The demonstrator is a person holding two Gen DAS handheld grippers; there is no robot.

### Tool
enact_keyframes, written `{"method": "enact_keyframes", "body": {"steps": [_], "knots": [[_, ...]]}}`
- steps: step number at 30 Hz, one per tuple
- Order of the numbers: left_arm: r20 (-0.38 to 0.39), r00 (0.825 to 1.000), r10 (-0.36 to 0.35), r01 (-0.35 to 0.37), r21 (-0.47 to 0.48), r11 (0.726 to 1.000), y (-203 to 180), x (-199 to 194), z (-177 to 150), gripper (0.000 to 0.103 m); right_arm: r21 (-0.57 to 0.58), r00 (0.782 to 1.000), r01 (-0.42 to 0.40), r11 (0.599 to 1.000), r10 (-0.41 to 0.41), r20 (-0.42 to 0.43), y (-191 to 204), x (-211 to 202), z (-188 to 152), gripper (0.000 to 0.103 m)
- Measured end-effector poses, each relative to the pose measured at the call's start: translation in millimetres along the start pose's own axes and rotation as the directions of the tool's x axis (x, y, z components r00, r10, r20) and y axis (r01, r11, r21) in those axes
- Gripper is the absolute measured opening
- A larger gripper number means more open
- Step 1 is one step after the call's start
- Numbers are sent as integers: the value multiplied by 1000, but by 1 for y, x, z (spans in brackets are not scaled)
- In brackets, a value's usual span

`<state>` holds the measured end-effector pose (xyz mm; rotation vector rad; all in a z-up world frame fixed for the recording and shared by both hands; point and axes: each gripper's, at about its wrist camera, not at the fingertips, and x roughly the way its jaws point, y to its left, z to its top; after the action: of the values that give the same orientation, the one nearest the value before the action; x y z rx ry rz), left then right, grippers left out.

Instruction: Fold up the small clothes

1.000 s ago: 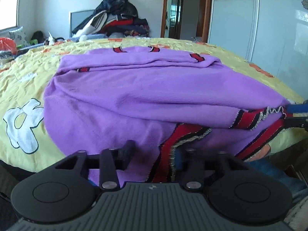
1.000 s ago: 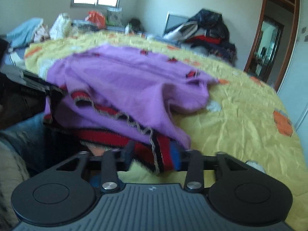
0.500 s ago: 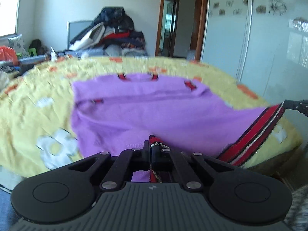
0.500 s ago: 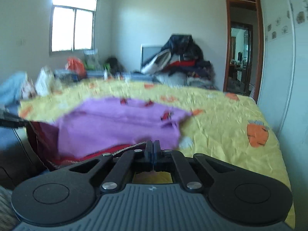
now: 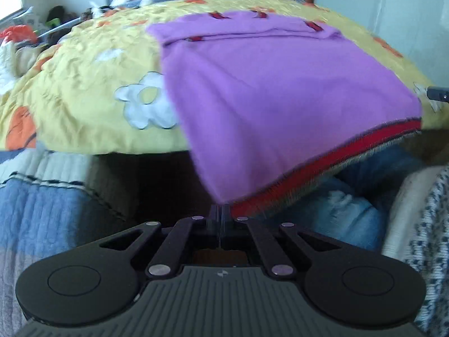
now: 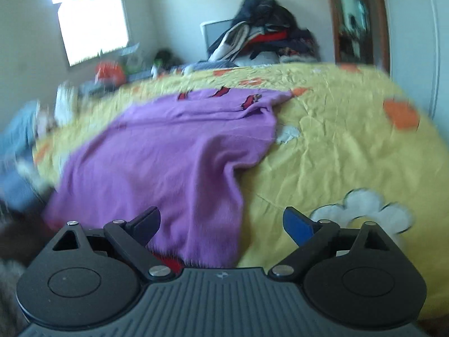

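The purple sweater point(image 5: 275, 90) is lying flat on the yellow bedspread point(image 5: 84, 90), its soft fuzzy knit reaching from the far neckline to the near edge of the bed, where the red-trimmed hem point(image 5: 331, 163) is hanging over the side. The left gripper point(image 5: 221, 210) is pinching a near corner of that hem, fingers pressed together on the fabric (only the cloth's edge is showing at the tips). The right gripper point(image 6: 221, 224) is hovering over the sweater's other near corner with its black and blue fingers spread wide, gripping nothing; the knit is lying beneath the gap.

The bedspread is looking crinkled, printed with white flowers point(image 5: 146, 104) and orange patches. A heap of dark clothes point(image 6: 263, 39) is sitting against the far wall, beside a wooden doorway point(image 6: 356, 19); a bright window point(image 6: 92, 25) is lighting the room. Blue denim point(image 5: 345, 205) and a blue-and-white quilted cloth point(image 5: 42, 196) are showing below the bed's edge in the left wrist view.

Motion blur is softening both views, so the small red marks near the neckline are hard to make out.
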<state>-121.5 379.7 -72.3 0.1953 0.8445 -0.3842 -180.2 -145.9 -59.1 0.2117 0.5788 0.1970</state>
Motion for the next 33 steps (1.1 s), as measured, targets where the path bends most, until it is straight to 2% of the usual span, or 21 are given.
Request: {"method": "enact_keyframes", "body": {"steps": [1,3,4,5,6,8,9,10,12,14,16,18,19,20,21,23,24,25,27,28,33], "knots": [[24,1000,7,-6,-49,999,11,-3,3,3,53,999,-35,998,34,11,-9,8,2,94],[77,996,-45,55,-135,989,35,-5,14,18,164,998,-61,985,60,11,-28,28,6,89],[120,992,-34,53,-159,986,43,-3,20,26,209,995,-96,973,96,12,-39,40,9,72],[152,988,-24,51,-175,983,49,0,27,30,254,993,-115,960,114,19,-49,51,13,60],[168,985,-31,61,-177,982,52,8,33,41,302,993,-119,946,122,9,-58,62,15,43],[200,978,-57,97,-198,975,58,27,48,58,348,974,-208,914,226,-12,-68,80,23,32],[202,977,-67,112,-224,968,64,38,53,61,341,977,-186,921,210,-36,-66,88,25,9],[194,978,-72,121,-257,959,68,49,59,66,326,980,-159,932,188,-60,-61,93,27,3],[201,974,-102,164,-321,933,74,65,66,67,325,980,-172,930,196,-43,-55,86,31,3],[203,969,-143,208,-345,915,74,76,69,68,291,987,-154,944,159,9,-46,65,38,3],[198,969,-146,205,-325,923,69,84,67,73,283,995,-98,954,86,53,-50,46,44,3],[189,968,-167,221,-319,921,69,92,59,74,261,999,18,965,-27,33,-59,38,38,1],[189,966,-177,231,-325,917,69,95,53,77,271,996,86,959,-89,-1,-68,40,31,1],[189,962,-196,250,-330,910,69,100,48,79,312,996,93,946,-85,-39,-80,42,25,2],[184,960,-213,265,-337,903,69,105,43,79,373,997,63,926,-44,-58,-91,40,20,4],[181,951,-249,299,-343,890,66,113,35,84,441,1000,13,897,-6,-18,-100,26,13,12],[187,944,-273,323,-344,882,65,117,30,87,441,1000,-24,897,26,2,-100,22,12,28],[192,937,-291,342,-346,874,64,119,27,89,438,998,-67,897,69,11,-99,21,12,56],[201,921,-333,385,-350,854,61,126,23,92,448,989,-140,883,147,20,-99,28,10,97],[203,909,-363,414,-354,839,60,130,22,95,436,979,-201,878,201,46,-98,32,9,96],[237,860,-451,509,-362,781,51,144,14,96,339,947,-303,891,323,-3,-71,51,13,96]]}}
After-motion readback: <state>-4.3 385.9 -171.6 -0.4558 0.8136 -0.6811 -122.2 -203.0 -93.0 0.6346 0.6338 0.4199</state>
